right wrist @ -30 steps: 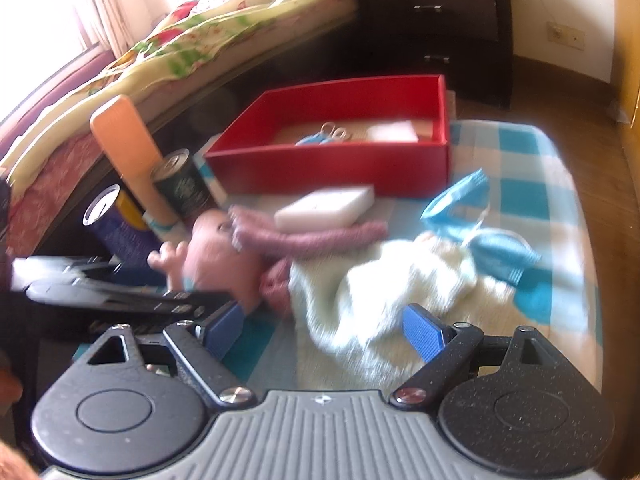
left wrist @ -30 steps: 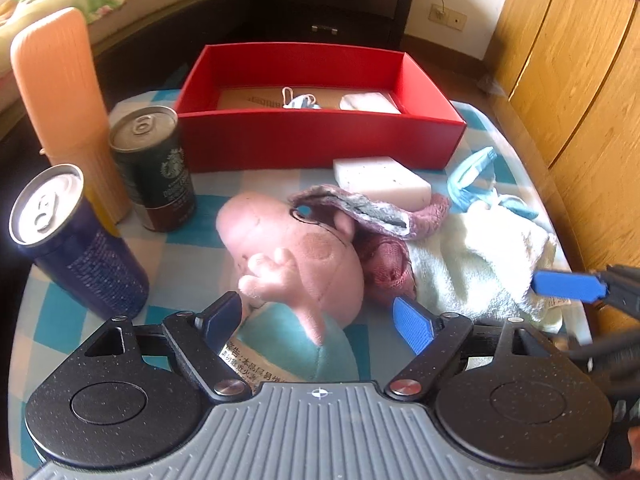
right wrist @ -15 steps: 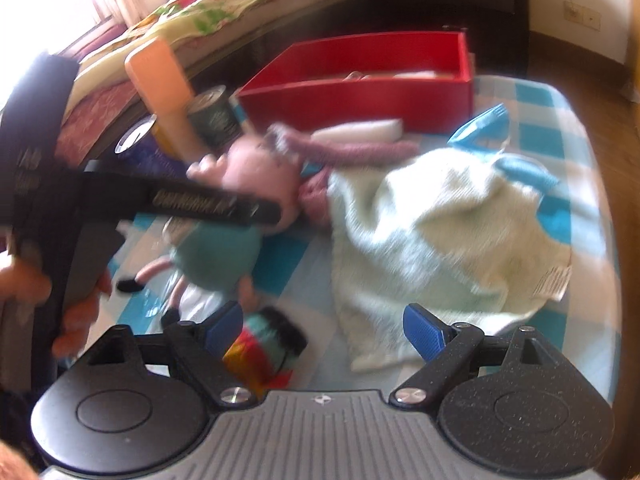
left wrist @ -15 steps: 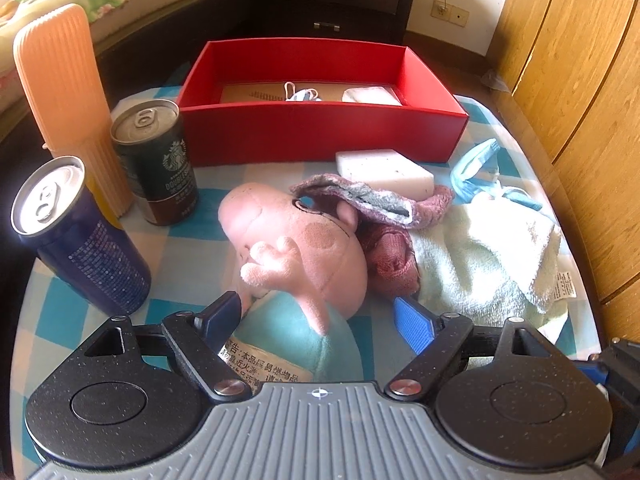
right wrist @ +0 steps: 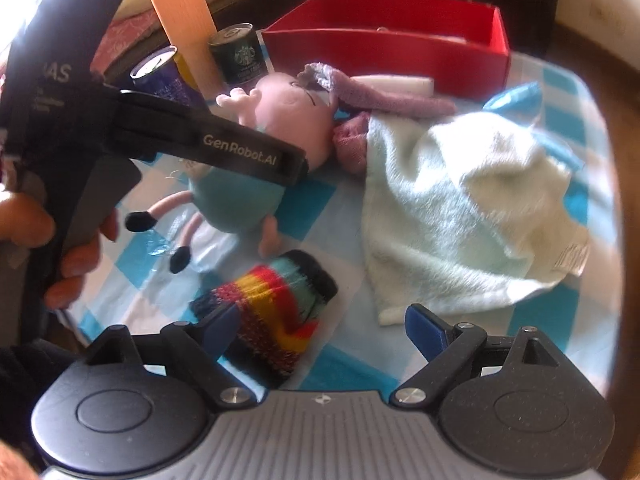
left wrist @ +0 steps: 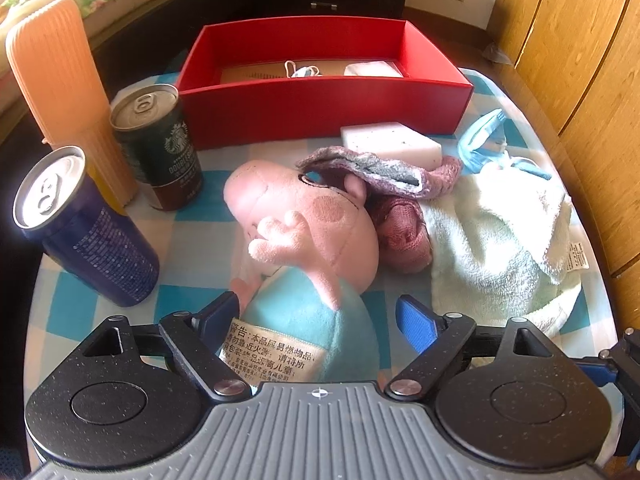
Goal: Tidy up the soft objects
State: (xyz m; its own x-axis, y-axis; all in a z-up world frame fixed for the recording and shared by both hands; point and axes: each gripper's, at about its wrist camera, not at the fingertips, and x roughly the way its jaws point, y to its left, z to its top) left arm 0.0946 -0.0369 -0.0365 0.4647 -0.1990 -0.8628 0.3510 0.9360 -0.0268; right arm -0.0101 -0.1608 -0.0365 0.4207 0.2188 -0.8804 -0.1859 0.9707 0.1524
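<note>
Left gripper jaws wide, straddling plush pig (unpinched); right gripper jaws opening over striped sock.

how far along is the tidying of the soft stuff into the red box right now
Barely begun. The red box holds only a white pad and a small corded item. Nothing is gripped: the left gripper stands open around the pig plush; the right gripper is opening over the striped sock. The towel, purple cloths, sponge and mask lie outside.
</note>
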